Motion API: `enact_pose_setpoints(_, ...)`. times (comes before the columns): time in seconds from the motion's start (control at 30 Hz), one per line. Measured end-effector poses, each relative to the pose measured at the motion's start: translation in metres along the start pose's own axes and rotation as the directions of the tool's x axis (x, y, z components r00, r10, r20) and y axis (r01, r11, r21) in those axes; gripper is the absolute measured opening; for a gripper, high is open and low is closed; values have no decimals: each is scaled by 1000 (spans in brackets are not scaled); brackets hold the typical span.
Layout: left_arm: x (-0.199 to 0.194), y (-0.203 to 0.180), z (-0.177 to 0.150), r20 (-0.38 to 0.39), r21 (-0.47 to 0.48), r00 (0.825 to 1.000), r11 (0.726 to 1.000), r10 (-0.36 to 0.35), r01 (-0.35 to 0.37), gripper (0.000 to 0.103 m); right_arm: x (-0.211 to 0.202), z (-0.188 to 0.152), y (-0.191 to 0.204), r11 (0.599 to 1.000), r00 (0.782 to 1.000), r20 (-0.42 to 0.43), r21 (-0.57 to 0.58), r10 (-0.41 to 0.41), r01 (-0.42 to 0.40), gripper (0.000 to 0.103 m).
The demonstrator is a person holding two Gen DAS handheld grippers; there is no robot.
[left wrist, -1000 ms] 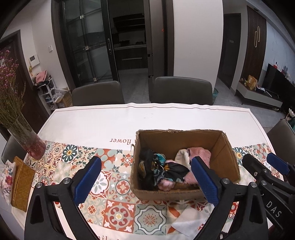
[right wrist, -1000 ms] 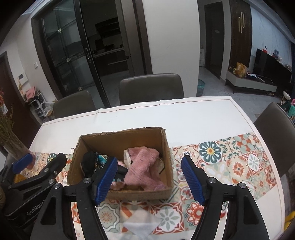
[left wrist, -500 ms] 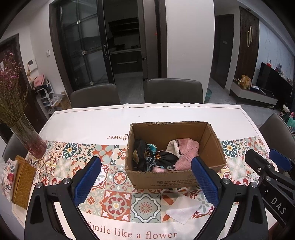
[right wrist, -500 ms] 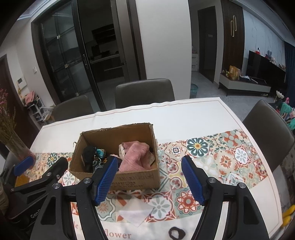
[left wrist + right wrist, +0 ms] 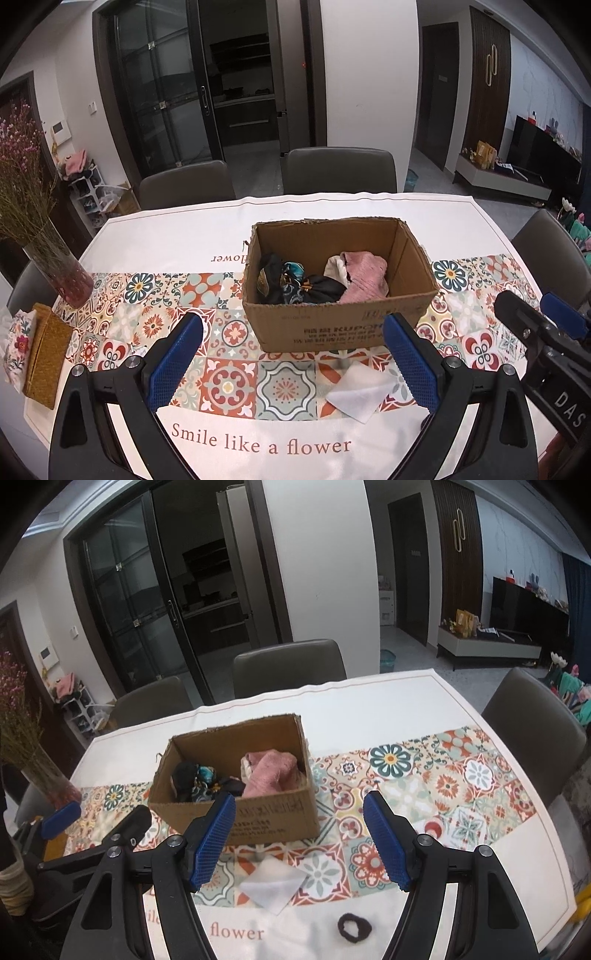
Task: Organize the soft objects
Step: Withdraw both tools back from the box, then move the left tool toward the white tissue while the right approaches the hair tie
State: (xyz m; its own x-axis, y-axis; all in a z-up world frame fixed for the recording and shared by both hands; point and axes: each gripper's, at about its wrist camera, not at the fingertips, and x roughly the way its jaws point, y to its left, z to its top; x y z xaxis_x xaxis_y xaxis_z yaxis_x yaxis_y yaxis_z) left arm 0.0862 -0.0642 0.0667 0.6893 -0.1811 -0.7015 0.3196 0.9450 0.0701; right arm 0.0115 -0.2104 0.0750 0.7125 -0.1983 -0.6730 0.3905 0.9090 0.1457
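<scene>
A cardboard box (image 5: 332,325) (image 5: 273,818) stands mid-table and holds a pink cloth (image 5: 365,275) (image 5: 271,773) and dark patterned fabrics (image 5: 295,284) (image 5: 201,781). A white folded cloth (image 5: 360,391) (image 5: 273,886) lies on the table in front of the box. A black hair tie (image 5: 354,927) lies near the front edge. My left gripper (image 5: 291,358) is open and empty, held above the table before the box. My right gripper (image 5: 299,842) is open and empty, to the right of the left one.
A glass vase of dried flowers (image 5: 55,266) stands at the table's left. A woven case and a floral pouch (image 5: 33,354) lie by the left edge. Grey chairs (image 5: 338,170) surround the table.
Both grippers have pulled back and up from the box. The white cloth, the tablecloth lettering and the hair tie have come into view.
</scene>
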Motion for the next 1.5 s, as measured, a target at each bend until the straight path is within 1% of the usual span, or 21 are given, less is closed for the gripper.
enact_pose_setpoints(0.23, -6, -13, -19, 5, 22, 1000, 1000, -13, 13, 100, -8, -20, -15, 1000, 1000, -2, 16, -20, 20, 73)
enact_pose_setpoints(0.47, 3, -29, -49, -32, 42, 998, 998, -54, 55, 100, -8, -50, -36, 998, 998, -28, 30, -58, 59, 73)
enact_pose_setpoints(0.67, 12, -41, -68, -46, 65, 997, 995, -68, 71, 100, -3, -71, -51, 995, 995, -52, 42, -84, 86, 72)
enact_pose_setpoints(0.97, 34, -51, -85, -72, 97, 994, 992, -78, 85, 99, 14, -92, -58, 993, 991, -83, 34, -106, 109, 73)
enact_pose_setpoints(1.13, 49, -55, -94, -98, 112, 991, 989, -89, 100, 99, 30, -102, -65, 992, 986, -124, 49, -109, 116, 72)
enact_pose_setpoints(1.5, 88, -69, -115, -166, 130, 979, 982, -118, 141, 99, 60, -127, -74, 989, 973, -189, 52, -129, 141, 72)
